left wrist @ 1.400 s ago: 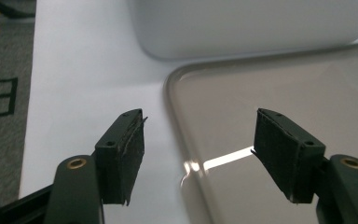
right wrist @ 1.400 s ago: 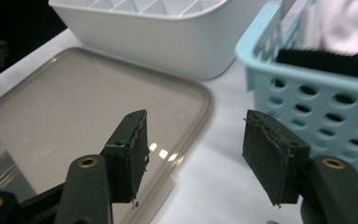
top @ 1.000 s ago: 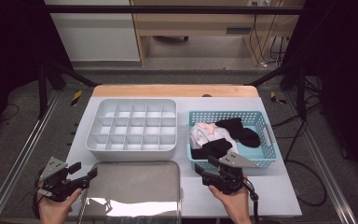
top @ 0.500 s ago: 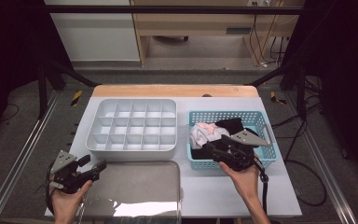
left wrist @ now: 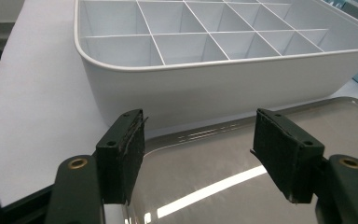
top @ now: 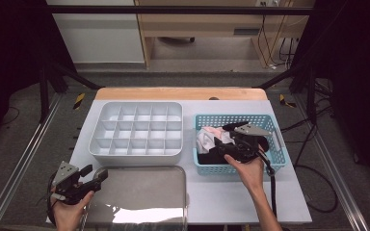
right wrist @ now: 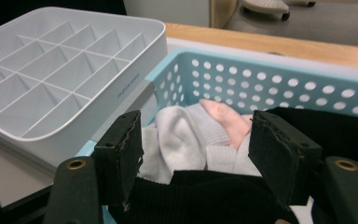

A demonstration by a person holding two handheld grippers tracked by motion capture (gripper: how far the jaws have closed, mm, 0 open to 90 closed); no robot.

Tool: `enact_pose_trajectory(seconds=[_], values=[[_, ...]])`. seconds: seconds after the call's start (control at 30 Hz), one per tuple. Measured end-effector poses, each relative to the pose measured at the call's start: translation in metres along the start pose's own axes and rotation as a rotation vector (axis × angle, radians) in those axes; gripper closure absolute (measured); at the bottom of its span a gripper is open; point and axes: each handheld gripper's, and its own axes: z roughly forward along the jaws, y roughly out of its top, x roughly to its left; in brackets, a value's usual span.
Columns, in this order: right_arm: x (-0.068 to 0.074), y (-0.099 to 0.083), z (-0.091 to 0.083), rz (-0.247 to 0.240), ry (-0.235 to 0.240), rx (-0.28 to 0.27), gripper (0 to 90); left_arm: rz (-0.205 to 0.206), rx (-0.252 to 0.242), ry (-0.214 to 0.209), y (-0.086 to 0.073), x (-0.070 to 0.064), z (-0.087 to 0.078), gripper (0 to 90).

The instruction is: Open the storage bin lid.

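One blue basket (top: pixel 279 144), two grippers: right gripper (right wrist: pixel 196 154) spread over socks (right wrist: pixel 186 140).

Glossy metal tray (top: pixel 139 192); smooth white plastic organizer (top: pixel 137 132); perforated blue plastic basket (top: pixel 274 159); knitted cloth socks (right wrist: pixel 191 135).

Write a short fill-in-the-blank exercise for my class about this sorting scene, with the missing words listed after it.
1. The right gripper is over the ____ basket of socks.
2. The left gripper is at the edge of the shiny metal ____.
3. The compartments of the white divided box are all ____.
4. In the right gripper view, a grey and pink sock lies between jaws that stand ____.

Missing words: blue; tray; empty; open
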Motion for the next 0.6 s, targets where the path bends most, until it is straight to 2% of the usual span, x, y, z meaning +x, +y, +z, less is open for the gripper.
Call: enact_pose_trajectory(seconds=[0.07,0.2,0.27,0.47,0.6], values=[[0.0,-0.004,0.002,0.006,0.003,0.016,35.0,0.005,0.003,0.007,-0.001,0.001,0.001,33.4],[0.0,-0.011,0.009,-0.018,-0.009,0.071,34.9,0.007,0.01,0.011,-0.003,0.001,0.002,33.7],[-0.001,-0.014,0.013,-0.01,-0.015,0.098,35.2,0.012,0.012,0.013,-0.003,0.001,0.003,33.9],[-0.002,-0.019,0.024,-0.025,-0.063,0.134,34.5,0.024,0.016,0.014,-0.004,0.0,0.003,34.7],[-0.002,-0.02,0.026,-0.047,-0.094,0.13,33.6,0.022,0.016,0.016,-0.005,0.001,0.003,34.9]])
